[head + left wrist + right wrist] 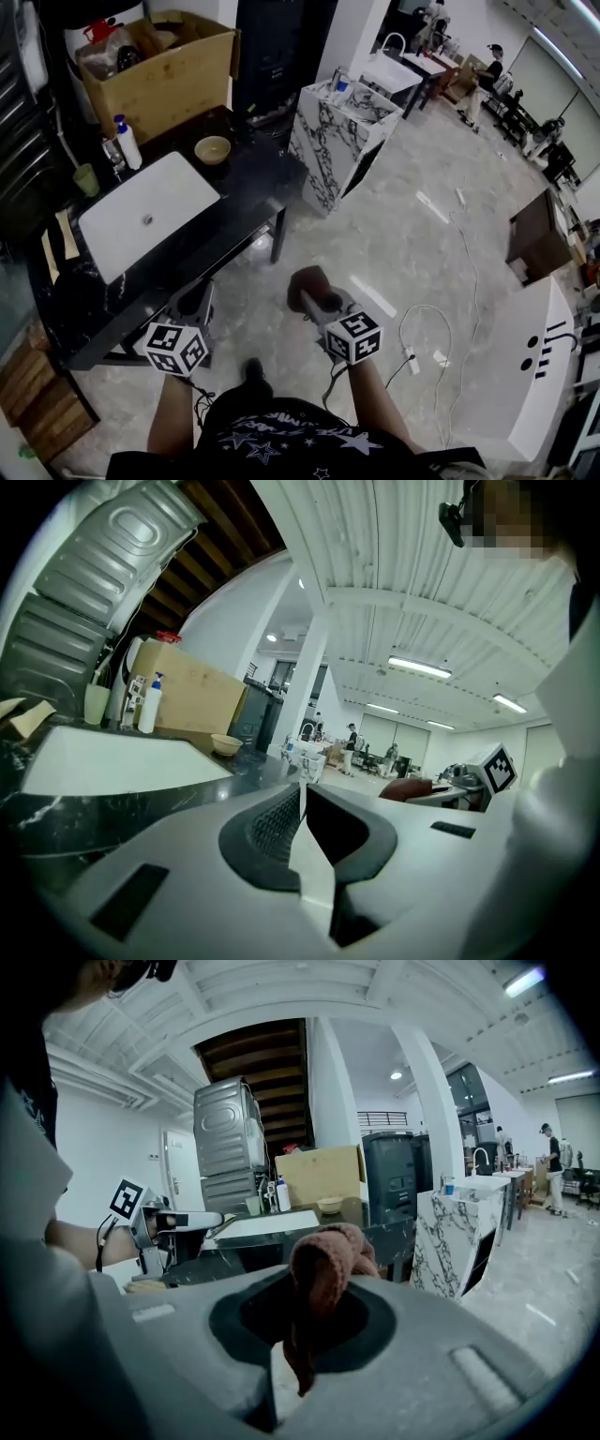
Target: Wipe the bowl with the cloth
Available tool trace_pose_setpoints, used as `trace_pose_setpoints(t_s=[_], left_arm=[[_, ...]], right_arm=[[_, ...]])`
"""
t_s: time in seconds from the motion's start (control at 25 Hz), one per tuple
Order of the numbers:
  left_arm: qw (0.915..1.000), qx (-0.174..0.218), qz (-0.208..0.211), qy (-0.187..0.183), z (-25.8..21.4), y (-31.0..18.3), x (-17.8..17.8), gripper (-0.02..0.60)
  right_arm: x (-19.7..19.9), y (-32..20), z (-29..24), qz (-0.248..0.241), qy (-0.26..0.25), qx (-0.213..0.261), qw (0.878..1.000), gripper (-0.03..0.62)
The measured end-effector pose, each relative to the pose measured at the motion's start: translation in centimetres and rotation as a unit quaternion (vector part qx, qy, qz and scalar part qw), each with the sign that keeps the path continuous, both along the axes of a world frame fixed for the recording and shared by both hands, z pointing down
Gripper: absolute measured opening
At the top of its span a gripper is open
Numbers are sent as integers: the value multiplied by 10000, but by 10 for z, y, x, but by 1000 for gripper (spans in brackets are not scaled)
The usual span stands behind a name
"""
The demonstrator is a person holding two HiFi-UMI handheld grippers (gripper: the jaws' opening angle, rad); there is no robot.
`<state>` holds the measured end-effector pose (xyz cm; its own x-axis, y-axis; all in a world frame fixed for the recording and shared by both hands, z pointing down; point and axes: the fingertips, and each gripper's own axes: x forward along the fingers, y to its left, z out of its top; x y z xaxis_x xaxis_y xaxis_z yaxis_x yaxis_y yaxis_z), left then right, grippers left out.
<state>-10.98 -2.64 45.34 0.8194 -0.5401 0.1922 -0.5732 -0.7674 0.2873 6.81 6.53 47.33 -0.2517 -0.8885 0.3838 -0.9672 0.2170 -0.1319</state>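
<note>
On the dark counter (246,202): a white sink (183,187), a pump bottle (127,142), a green cup (86,178) and, just past the sink's far corner, the bowl (213,148), upright and seemingly empty, though too small to be sure. Behind these, a cardboard box (164,80). To the right across a gap, a marble-patterned cabinet (337,141). Loose cables (441,347) on the floor beyond.

Both forearms stretched forward and low, over the floor, short of the counter's front edge. Near the counter's front corner, well apart from the bowl, the left gripper (302,796), jaws pressed together with nothing between them. Further right over open floor, the right gripper (314,1309), clamped on the cloth (328,1255), a reddish-brown wad bulging above the jaws with a tail hanging down between them.

From the head view alone: only marker cubes and gripper backs, no jaw gap. From the left gripper view: counter top seen edge-on, bowl beyond the sink. From the right gripper view: the other gripper at far left, the bowl tiny before the box.
</note>
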Motion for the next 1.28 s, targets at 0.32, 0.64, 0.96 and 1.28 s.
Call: trace_pose_setpoints(t_s=[0.32, 0.64, 0.96, 1.28], left_arm=[[9998, -189, -13, 8, 8, -70, 0, 26], [9997, -172, -127, -128, 10, -115, 11, 26], [9984, -174, -502, -207, 11, -175, 42, 26], [9929, -360, -1101, -283, 7, -259, 75, 28]], right_arm=[[7, -73, 0, -31, 148, -56, 9999, 48], [27, -123, 2, -100, 131, -37, 9999, 48], [60, -220, 5, -547, -109, 168, 9983, 48], [93, -333, -1, -1240, -276, 167, 9918, 48]])
